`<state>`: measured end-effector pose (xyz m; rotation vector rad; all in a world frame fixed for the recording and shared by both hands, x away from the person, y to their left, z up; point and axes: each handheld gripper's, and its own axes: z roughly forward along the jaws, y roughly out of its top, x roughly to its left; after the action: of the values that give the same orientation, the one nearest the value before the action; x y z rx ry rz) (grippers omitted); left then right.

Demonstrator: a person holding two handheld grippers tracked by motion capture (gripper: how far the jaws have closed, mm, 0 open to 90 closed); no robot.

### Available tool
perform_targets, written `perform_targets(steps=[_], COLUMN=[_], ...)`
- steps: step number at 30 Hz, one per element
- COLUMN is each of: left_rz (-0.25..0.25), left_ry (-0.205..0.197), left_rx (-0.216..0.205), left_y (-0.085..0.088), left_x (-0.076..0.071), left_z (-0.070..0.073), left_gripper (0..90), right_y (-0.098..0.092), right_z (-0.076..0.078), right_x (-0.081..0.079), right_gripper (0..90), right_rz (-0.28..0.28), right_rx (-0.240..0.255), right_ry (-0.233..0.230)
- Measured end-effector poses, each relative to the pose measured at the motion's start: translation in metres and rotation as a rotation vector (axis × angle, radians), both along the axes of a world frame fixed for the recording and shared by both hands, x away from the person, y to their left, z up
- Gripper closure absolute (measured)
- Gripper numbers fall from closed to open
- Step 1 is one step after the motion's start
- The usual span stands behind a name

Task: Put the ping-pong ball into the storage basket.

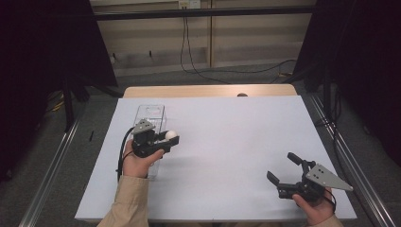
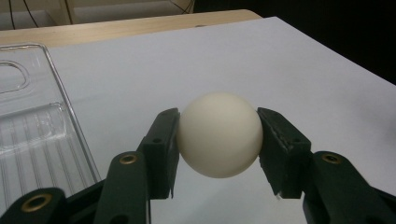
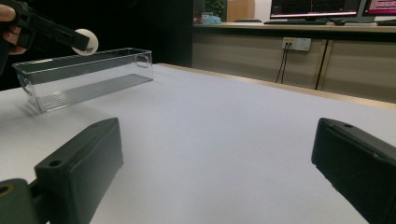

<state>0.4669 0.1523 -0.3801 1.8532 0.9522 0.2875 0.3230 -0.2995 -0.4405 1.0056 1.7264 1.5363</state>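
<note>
A white ball (image 1: 171,135) sits pinched between the jaws of my left gripper (image 1: 166,140), held above the table just right of a clear plastic bin (image 1: 150,115). Up close, the ball (image 2: 219,134) fills the gap of the left gripper (image 2: 219,114), both pads pressed on its sides, with the bin (image 2: 32,126) off to the left. My right gripper (image 1: 281,166) stands open near the front right, nothing between its jaws. From the right gripper (image 3: 218,130) I see the bin (image 3: 88,77) far off, with the ball (image 3: 86,41) in the left gripper (image 3: 46,30) above its rim line.
A white sheet (image 1: 227,142) covers the table, whose wooden far edge (image 1: 208,91) carries a small dark spot (image 1: 242,94). Metal rails (image 1: 350,161) run along both sides of the table, and cables lie on the floor behind it.
</note>
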Motion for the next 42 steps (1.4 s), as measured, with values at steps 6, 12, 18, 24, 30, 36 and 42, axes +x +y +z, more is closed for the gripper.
perform_targets(steps=[6, 12, 18, 24, 30, 36, 42], left_rz=[0.008, 0.023, 0.044, 0.044, 0.064, 0.075, 0.084], left_ry=[-0.001, -0.005, -0.007, -0.009, -0.014, -0.018, -0.02], left_rx=[-0.005, -0.014, -0.025, -0.019, -0.022, -0.02, -0.015], left_y=[0.004, 0.007, 0.011, 0.017, 0.022, 0.025, 0.028], left_x=[0.0, 0.0, -0.001, 0.0, 0.0, 0.0, 0.0], left_z=[0.001, 0.003, 0.004, 0.004, 0.005, 0.005, 0.006], left_gripper=[51.2, 51.3, 51.2, 51.2, 51.3, 51.3, 51.3], right_y=[0.0, 0.0, 0.0, 0.0, 0.0, 0.0, 0.0], right_z=[0.0, 0.0, 0.0, 0.0, 0.0, 0.0, 0.0], right_x=[0.0, 0.0, 0.0, 0.0, 0.0, 0.0, 0.0], right_gripper=[1.7, 1.6, 1.6, 1.6, 1.6, 1.6, 1.6], right_rz=[0.0, 0.002, 0.004, 0.0, 0.005, 0.006, 0.008], right_rx=[0.0, 0.0, -0.002, 0.004, -0.002, -0.001, -0.005], right_ry=[0.003, 0.001, 0.001, 0.001, 0.0, 0.001, -0.001])
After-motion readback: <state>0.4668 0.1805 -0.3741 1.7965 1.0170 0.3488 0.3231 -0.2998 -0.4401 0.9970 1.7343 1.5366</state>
